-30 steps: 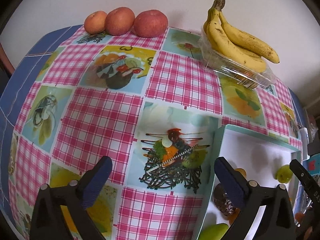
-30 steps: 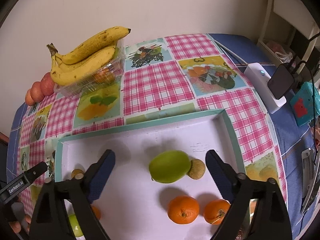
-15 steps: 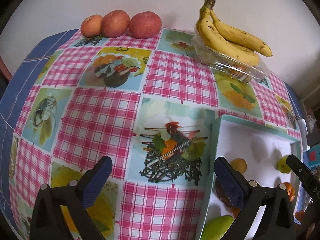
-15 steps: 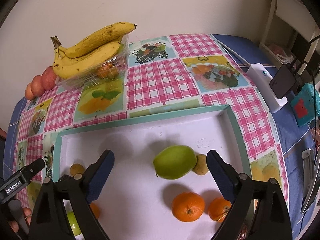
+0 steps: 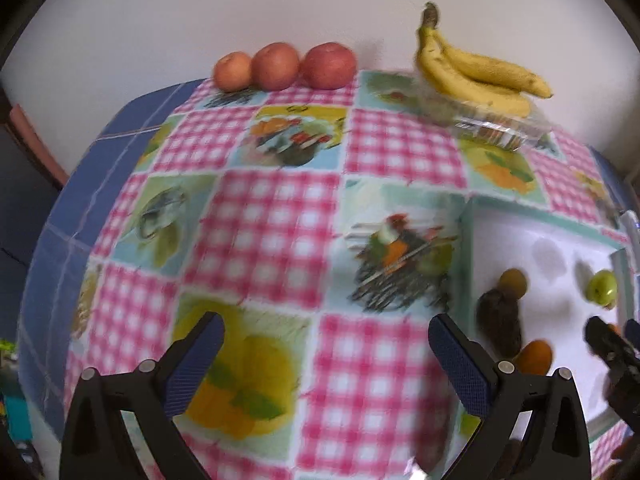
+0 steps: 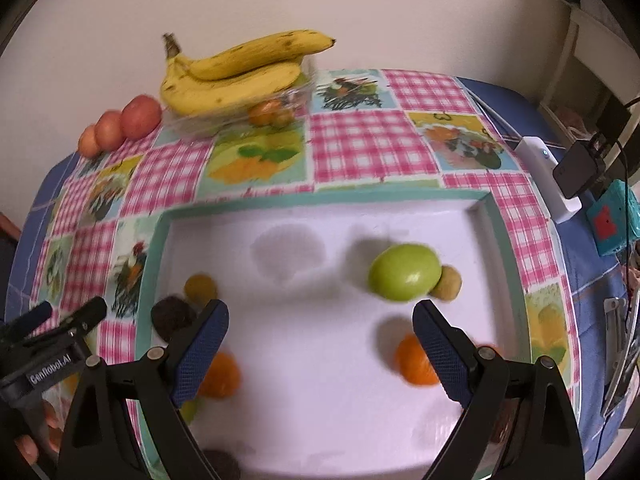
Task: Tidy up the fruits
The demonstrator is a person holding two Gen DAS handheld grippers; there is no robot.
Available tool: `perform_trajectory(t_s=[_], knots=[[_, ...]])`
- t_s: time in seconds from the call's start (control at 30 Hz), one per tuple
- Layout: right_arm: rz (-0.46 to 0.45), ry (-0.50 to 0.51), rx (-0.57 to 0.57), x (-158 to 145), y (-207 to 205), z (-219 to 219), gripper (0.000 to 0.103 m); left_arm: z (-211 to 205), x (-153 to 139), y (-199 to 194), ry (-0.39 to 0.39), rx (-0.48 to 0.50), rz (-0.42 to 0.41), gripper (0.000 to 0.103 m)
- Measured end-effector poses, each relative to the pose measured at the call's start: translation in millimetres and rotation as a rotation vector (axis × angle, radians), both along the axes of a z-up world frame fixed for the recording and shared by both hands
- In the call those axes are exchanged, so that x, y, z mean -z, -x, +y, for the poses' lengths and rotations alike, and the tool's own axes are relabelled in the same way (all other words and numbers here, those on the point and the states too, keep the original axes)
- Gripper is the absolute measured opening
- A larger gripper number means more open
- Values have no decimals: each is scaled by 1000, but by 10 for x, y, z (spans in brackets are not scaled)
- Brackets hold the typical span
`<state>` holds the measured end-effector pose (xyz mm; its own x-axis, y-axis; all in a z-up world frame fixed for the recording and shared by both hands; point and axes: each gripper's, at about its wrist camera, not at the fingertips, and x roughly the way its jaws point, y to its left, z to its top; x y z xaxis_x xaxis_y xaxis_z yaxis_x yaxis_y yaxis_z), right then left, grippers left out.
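A white tray with a teal rim (image 6: pixel 320 200) holds a green apple (image 6: pixel 404 272), a small brown fruit (image 6: pixel 450 284), oranges (image 6: pixel 416 364), a dark fruit (image 6: pixel 172 316) and a yellowish fruit (image 6: pixel 200 286). My right gripper (image 6: pixel 320 344) is open and empty above the tray. My left gripper (image 5: pixel 324 360) is open and empty over the checked cloth, left of the tray (image 5: pixel 472 240). Three reddish fruits (image 5: pixel 284 66) line the wall. Bananas (image 5: pixel 476 72) lie on a clear box (image 5: pixel 492 128).
The table carries a pink checked cloth with fruit pictures (image 5: pixel 260 220). A white charger (image 6: pixel 548 176), a black adapter (image 6: pixel 580 168) and a teal box (image 6: pixel 612 220) sit at the right edge. The left gripper also shows in the right wrist view (image 6: pixel 48 336).
Both grippers have pulled back and up, so the table looks smaller and farther. More of the tray's fruit shows in the left wrist view. Both stay open and empty.
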<state>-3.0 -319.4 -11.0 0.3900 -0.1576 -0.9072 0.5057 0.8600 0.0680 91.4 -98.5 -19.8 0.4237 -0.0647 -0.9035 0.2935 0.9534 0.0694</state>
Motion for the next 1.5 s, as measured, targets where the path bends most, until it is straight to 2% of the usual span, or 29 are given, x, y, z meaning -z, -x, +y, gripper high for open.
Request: perform_trajectory(t_s=[0.1, 0.17, 0.33, 0.5, 0.63, 0.73, 0.93, 1.17, 1.5], knots=[[6, 4, -7, -14, 70, 120, 94, 113, 2, 116, -90, -25, -32, 103], [2, -2, -5, -35, 134, 195, 94, 187, 10, 186, -96, -28, -31, 103], [0, -8, -13, -55, 275, 383, 94, 371, -27, 361, -54, -54, -22, 103], [15, -13, -26, -45, 421, 552, 94, 454, -118, 553, -31, -34, -76, 103], [20, -8, -24, -73, 557, 615, 94, 519, -210, 720, 17, -8, -128, 103], [19, 3, -25, -118, 668, 659, 94, 534, -277, 833, 18, 22, -147, 103], [4, 0, -33, -185, 886, 753, 94, 563, -308, 997, 8, 62, -129, 103], [6, 14, -64, -184, 1090, 896, 94, 607, -301, 1121, -32, 51, -115, 103], [-9, 32, -66, -220, 1156, 929, 94, 612, -268, 1177, -48, 66, -90, 103]])
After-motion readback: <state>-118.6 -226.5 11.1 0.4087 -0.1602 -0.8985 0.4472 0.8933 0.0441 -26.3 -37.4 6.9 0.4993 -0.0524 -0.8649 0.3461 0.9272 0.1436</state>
